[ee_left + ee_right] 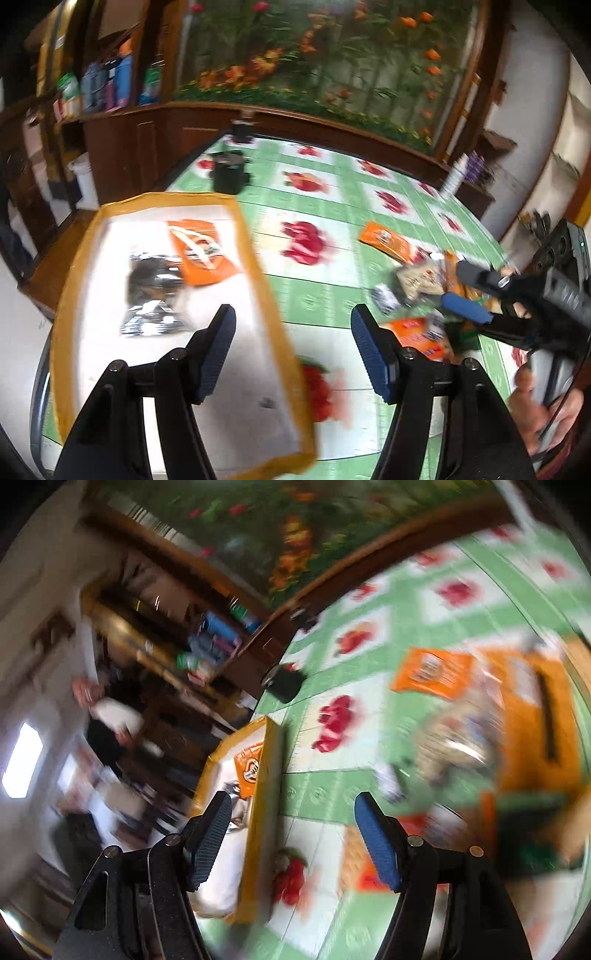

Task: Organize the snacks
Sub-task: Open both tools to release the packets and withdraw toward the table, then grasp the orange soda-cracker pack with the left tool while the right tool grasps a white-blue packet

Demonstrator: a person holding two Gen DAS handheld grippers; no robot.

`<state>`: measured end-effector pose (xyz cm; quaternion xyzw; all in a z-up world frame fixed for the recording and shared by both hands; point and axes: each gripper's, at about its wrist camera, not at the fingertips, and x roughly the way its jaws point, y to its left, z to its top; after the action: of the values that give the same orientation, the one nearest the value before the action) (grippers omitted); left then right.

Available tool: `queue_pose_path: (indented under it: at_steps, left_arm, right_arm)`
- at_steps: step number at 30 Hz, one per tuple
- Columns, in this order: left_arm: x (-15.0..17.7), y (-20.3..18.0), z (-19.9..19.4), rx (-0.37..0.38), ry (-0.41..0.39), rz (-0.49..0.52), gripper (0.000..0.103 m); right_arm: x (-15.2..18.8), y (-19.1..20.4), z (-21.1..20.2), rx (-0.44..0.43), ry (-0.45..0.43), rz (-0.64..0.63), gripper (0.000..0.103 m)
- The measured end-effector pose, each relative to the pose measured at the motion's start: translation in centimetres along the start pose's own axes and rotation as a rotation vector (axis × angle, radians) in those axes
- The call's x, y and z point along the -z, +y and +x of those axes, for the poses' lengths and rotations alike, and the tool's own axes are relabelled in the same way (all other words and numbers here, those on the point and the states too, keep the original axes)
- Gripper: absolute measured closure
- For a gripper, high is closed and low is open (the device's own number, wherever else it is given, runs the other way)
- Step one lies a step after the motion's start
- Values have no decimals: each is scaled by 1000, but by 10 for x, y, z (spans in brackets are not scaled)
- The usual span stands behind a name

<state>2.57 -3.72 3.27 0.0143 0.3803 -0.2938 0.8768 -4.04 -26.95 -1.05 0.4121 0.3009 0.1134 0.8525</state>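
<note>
Green-checked oilcloth printed with red fruit covers the table point(325, 236), where your yellow-rimmed tray point(258, 258) at 9 o'clock already holds an orange packet point(201, 254) and a silver-and-black pouch point(153, 295). Your left gripper point(291, 347) hangs wide open and empty over the tray's edge, and your right gripper point(291, 842), likewise spread and holding nothing, swings through heavy blur. By this showing the sorting has barely begun: a heap of snacks point(424, 291) waits at 3 o'clock, another orange packet point(386, 240) lying just beyond it.
</note>
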Motion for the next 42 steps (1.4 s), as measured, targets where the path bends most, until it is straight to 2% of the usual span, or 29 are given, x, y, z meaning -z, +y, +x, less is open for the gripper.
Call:
queue_pose_path:
  at_steps: [2,4,6,8,12,14,17,21,23,26,30,33,37,39,42]
  left_arm:
    - [3,-14,4,16,15,32,39]
    - [5,-30,14,30,43,74,38]
    - [6,-47,26,47,71,116,36]
    - [4,-60,40,57,96,146,35]
    - [-1,-83,72,110,162,161,35]
    - [-1,-89,85,106,179,172,35]
    - [4,-94,101,102,200,192,35]
    - [20,-96,104,142,267,192,32]
    - [33,-102,94,181,280,228,27]
    - [57,-119,76,262,322,313,26]
    - [69,-139,56,284,273,423,26]
    - [67,-150,55,200,199,505,22]
    - [70,-167,66,268,238,574,22]
    - [75,-177,72,260,232,604,22]
    - [72,-177,84,232,251,561,26]
  right_arm:
    - [-3,-14,-26,2,-46,38,29]
    - [-4,-22,-53,45,-100,11,29]
    - [-2,-28,-68,61,-102,-9,28]
    - [3,-39,-76,60,-88,8,23]
    - [13,-55,-89,31,-96,24,23]
    - [16,-52,-95,70,-108,-3,22]
    - [21,-55,-105,85,-125,-20,17]
    - [24,-62,-116,99,-133,-22,16]
    - [25,-65,-117,120,-131,-22,15]
    - [26,-65,-116,136,-125,-24,13]
    - [27,-61,-110,132,-107,-37,13]
    - [28,-55,-108,167,-112,-71,13]
    - [32,-45,-107,221,-112,-128,13]
    - [33,-46,-108,227,-115,-121,13]
    - [34,-50,-113,242,-123,-98,13]
